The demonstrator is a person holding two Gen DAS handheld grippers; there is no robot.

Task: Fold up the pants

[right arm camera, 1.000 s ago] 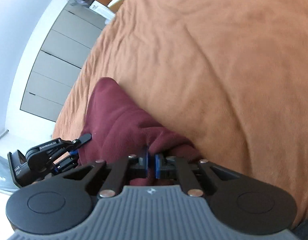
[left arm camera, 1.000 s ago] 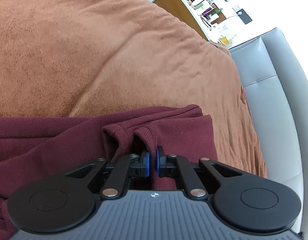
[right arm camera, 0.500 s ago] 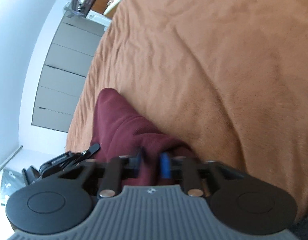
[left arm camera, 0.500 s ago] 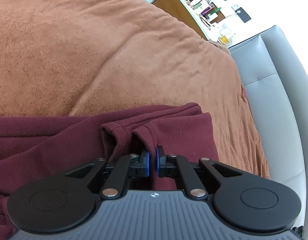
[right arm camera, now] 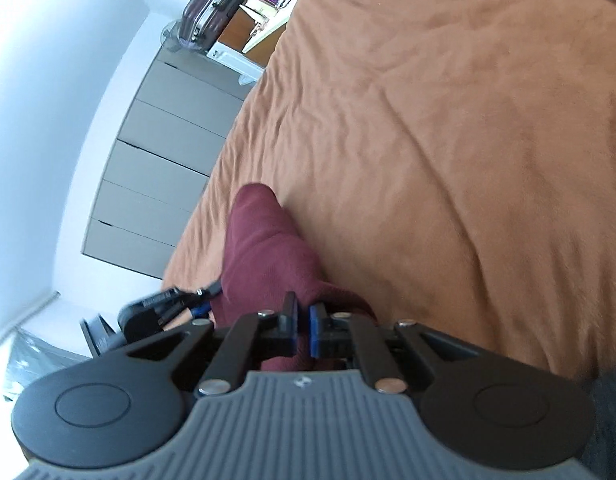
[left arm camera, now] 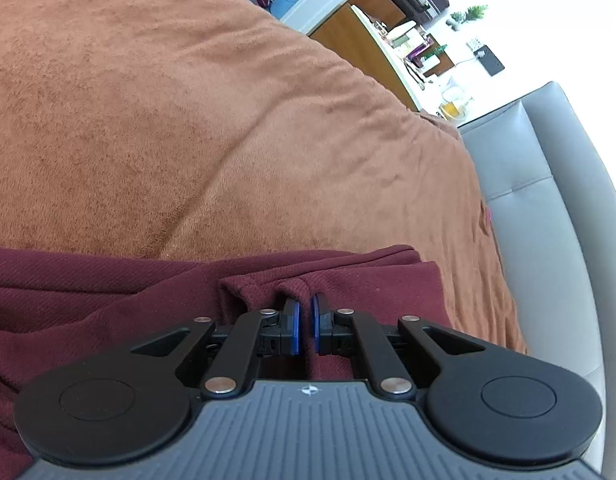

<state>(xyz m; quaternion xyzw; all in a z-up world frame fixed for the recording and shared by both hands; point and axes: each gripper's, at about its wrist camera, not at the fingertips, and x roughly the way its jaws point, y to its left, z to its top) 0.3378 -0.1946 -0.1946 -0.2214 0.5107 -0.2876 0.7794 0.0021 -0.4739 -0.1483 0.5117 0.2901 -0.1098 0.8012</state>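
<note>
Dark red pants (left arm camera: pixel 107 292) lie along the near edge of an orange-brown blanket (left arm camera: pixel 187 120). My left gripper (left arm camera: pixel 304 312) is shut on a pinched fold of the pants near their right end. In the right wrist view the pants (right arm camera: pixel 263 248) run away from me in a narrow strip. My right gripper (right arm camera: pixel 303 316) is shut on a bunched edge of them. The left gripper (right arm camera: pixel 175 300) shows there at the left, at the pants' side.
A grey padded headboard (left arm camera: pixel 548 200) borders the blanket on the right. A wooden cabinet with clutter (left arm camera: pixel 388 40) stands beyond. Grey drawers (right arm camera: pixel 159 152) and a purple suitcase (right arm camera: pixel 211 4) stand past the blanket's left edge.
The right gripper briefly looked wider half a second ago and is pinched on the fabric now; its view has swung toward the drawers. The left gripper keeps its hold and has barely moved.
</note>
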